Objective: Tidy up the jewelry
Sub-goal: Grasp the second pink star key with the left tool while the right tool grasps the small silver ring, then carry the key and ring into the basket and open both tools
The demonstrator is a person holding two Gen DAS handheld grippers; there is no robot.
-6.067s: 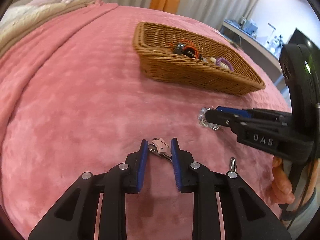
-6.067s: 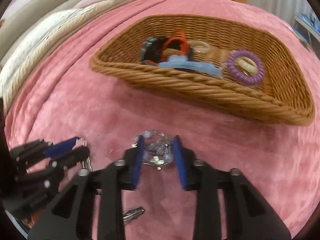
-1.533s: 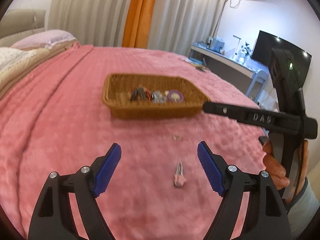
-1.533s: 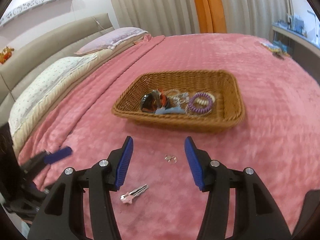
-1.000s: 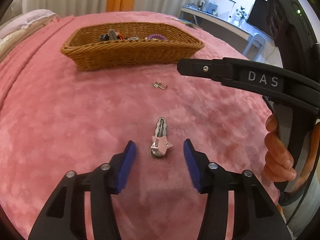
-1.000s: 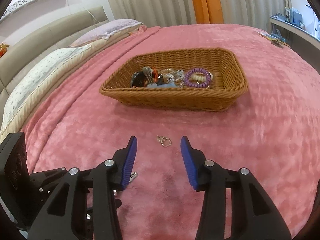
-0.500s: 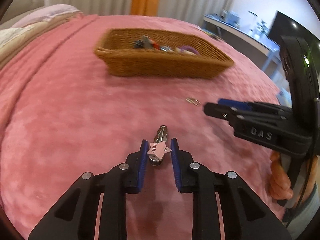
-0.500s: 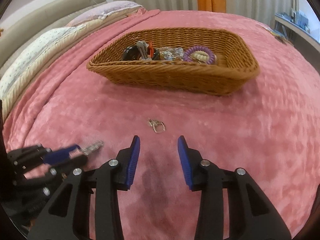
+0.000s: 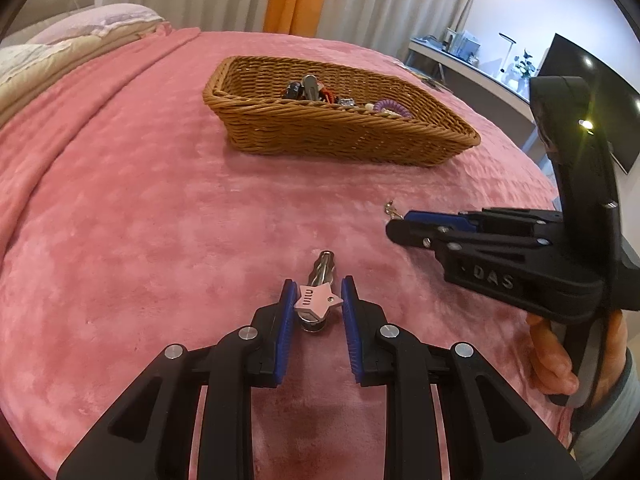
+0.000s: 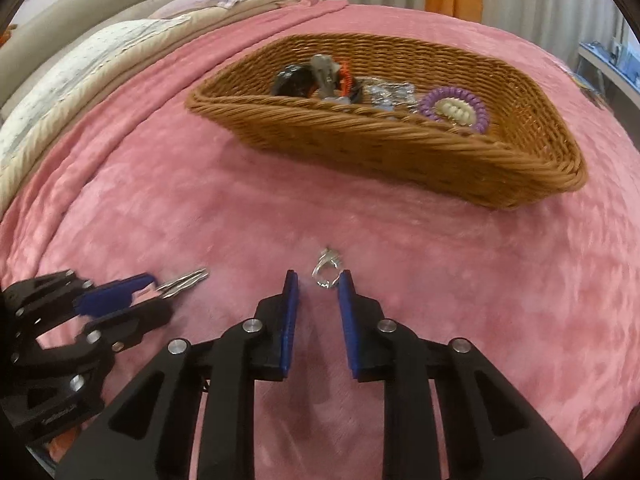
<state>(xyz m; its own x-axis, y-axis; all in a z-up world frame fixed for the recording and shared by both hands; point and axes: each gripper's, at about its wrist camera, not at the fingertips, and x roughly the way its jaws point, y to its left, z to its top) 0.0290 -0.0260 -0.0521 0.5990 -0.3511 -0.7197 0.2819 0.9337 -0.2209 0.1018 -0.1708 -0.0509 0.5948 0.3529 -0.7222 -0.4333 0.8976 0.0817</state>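
A pink star hair clip [image 9: 318, 298] lies on the pink blanket, and my left gripper [image 9: 317, 296] has its blue pads closed against the star's two sides. The clip's metal end shows in the right wrist view [image 10: 185, 281]. A small silver ring [image 10: 328, 270] lies on the blanket just ahead of my right gripper [image 10: 319, 282], whose jaws stand narrowly apart around it without touching. The ring also shows in the left wrist view [image 9: 391, 210]. A wicker basket [image 9: 320, 136] behind holds several pieces, among them a purple coil bracelet [image 10: 454, 108].
The pink blanket [image 9: 140, 200] covers the bed. Pillows and folded bedding [image 10: 100, 48] lie at the far left. A desk and a dark screen [image 9: 592, 92] stand past the bed's right edge. The right gripper's body [image 9: 520, 252] is close to my left gripper.
Both grippers have come down from above the bed. The left pads narrowed onto the star clip. The right jaws narrowed and moved forward to the silver ring.
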